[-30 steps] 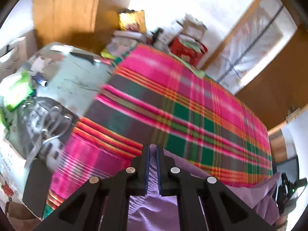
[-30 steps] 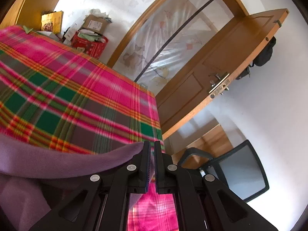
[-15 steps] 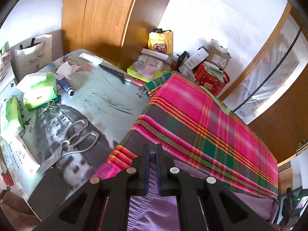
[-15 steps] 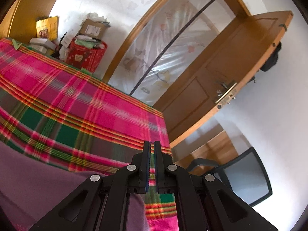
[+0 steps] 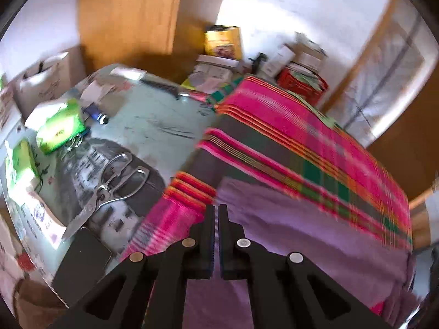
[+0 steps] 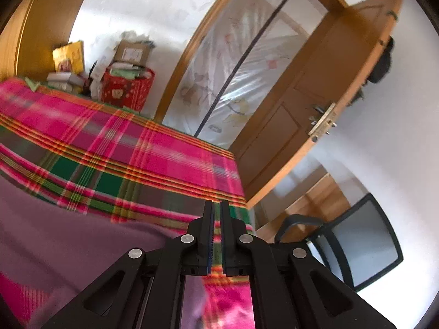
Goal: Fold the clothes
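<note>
Left wrist view: the left gripper (image 5: 215,213) is closed on the purple garment (image 5: 315,235), which lies on the plaid blanket (image 5: 288,137); scissors (image 5: 109,189) lie far left on the worktop (image 5: 153,120).

Right wrist view: the right gripper (image 6: 216,210) looks closed; whether it pinches the garment (image 6: 68,235) I cannot tell.

We see a plain purple garment (image 5: 315,235) on a plaid blanket (image 6: 153,150) of hot pink, green and grey squares with orange-yellow stripes. The 2 gripper frames are black with blue pads. The scissors (image 5: 109,189) are silver, the packets (image 5: 59,131) green and white, the box (image 6: 127,90) red.
</note>
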